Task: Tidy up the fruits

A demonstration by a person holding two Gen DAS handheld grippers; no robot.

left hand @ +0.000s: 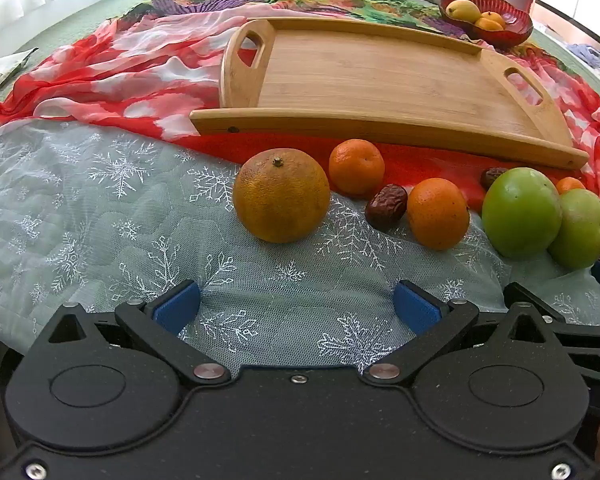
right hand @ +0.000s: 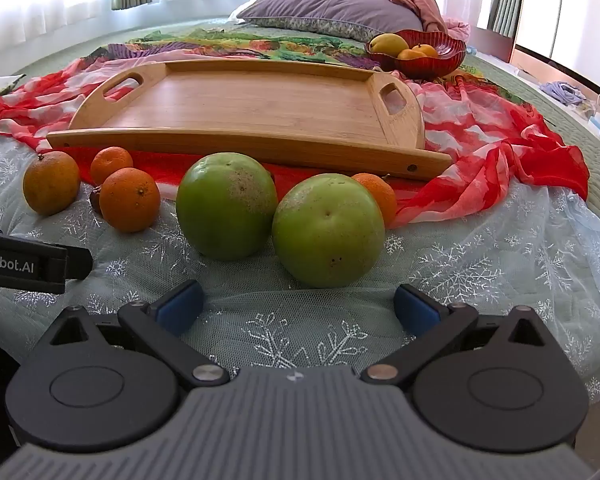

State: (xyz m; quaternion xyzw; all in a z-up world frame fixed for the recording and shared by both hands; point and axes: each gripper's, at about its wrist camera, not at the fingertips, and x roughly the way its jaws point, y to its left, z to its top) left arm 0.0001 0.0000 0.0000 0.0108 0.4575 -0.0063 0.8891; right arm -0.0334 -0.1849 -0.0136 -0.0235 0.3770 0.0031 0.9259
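A wooden tray (right hand: pixel 236 108) lies on the red-and-white scarf (right hand: pixel 500 140) in the middle of the bed, with nothing in it; past its far right corner a red bowl (right hand: pixel 448 58) holds a yellow fruit (right hand: pixel 388 43) and two small orange ones (right hand: pixel 418 52). The loose fruits sit in a row along the tray's near edge, on the snowflake netting (right hand: pixel 480 264): a dull large orange (left hand: pixel 281 195), two mandarins (left hand: pixel 437 213), a dark date (left hand: pixel 386 211), two green apples (right hand: pixel 327 230) touching each other, and another mandarin (right hand: pixel 376 196) behind them. The left gripper (left hand: pixel 296 306) hangs spread to its widest over bare netting, holding nothing; the right gripper (right hand: pixel 298 306) is likewise wide apart and empty, just short of the nearer apple.
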